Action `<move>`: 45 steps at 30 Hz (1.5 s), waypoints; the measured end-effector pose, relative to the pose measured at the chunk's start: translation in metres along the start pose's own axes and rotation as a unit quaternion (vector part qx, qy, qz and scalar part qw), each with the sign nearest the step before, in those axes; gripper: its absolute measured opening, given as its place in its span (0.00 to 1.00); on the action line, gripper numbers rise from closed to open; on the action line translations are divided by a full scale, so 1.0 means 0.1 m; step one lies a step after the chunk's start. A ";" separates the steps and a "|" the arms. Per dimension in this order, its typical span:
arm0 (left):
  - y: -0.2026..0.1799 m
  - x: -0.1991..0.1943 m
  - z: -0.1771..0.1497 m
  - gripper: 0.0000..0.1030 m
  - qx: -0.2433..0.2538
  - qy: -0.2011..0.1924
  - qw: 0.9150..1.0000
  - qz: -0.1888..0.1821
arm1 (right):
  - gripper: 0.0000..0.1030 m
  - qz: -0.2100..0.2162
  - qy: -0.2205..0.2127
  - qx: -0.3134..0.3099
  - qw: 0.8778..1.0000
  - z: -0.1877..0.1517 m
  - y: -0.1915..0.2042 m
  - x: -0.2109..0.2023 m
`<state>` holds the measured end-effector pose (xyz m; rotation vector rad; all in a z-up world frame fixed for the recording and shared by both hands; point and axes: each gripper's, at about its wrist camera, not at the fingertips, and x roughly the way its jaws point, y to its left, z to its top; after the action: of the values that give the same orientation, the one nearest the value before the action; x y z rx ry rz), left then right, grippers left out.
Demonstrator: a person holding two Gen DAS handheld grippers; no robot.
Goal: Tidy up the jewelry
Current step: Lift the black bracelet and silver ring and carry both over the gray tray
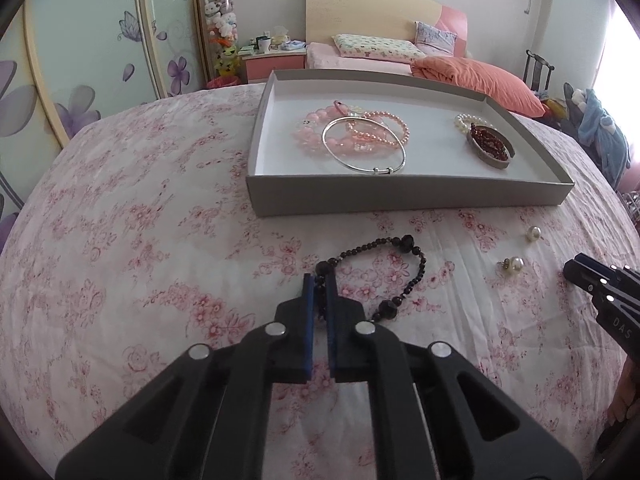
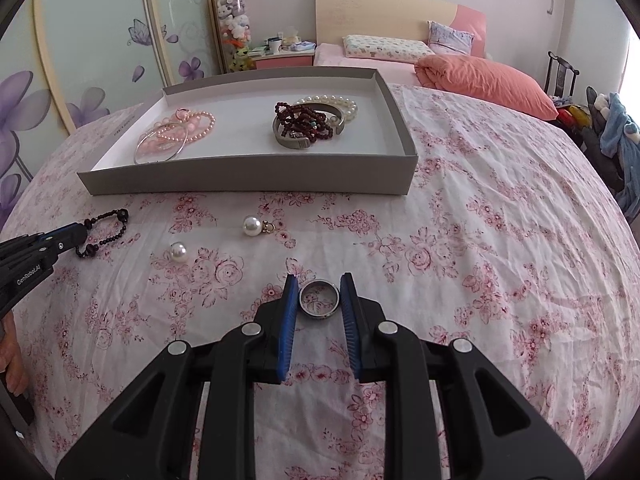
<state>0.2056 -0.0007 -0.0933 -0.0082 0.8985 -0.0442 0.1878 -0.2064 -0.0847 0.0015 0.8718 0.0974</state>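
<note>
We work over a bed (image 1: 120,240) spread with a white sheet printed in pink flowers; a grey tray (image 1: 400,196) with a white floor sits on it ahead of us. Beyond lie a second bed with a pale headboard (image 1: 372,12), a coral duvet (image 1: 480,76), a pink nightstand (image 1: 276,62), a clear tube of plush toys (image 1: 220,28), and wardrobe doors (image 1: 80,60) painted with purple flowers.

Our left gripper (image 1: 319,280) has its jaws closed on a strand of the dark bead bracelet (image 1: 400,248), which lies looped on the sheet just before the tray; our right gripper (image 2: 319,284) has its jaws closed against the sides of a metal ring (image 2: 319,299) resting on the sheet.

In the tray, pink bead bracelets (image 1: 352,132) sit under a silver bangle (image 1: 364,144) on the left side; a grey cuff (image 2: 292,140) holding dark red beads (image 2: 304,118) sits to the right, touching a white pearl bracelet (image 2: 332,102).

Only the right view shows the ring; it also shows the cuff's open ends and the left gripper from the side. Two pearl earrings (image 2: 253,225) lie apart on the sheet between the grippers; the left view shows them small at its right, near the right gripper's tip.
</note>
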 end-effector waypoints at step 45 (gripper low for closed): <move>-0.14 -1.06 -0.05 0.06 0.005 -0.159 0.987 -0.003 | 0.22 0.020 -0.134 -0.002 0.991 0.11 0.20 -0.70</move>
<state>0.1358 -0.0104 -0.0131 -0.0079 0.5793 -0.0524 0.1495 -0.1920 -0.0230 0.0276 0.6038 0.1339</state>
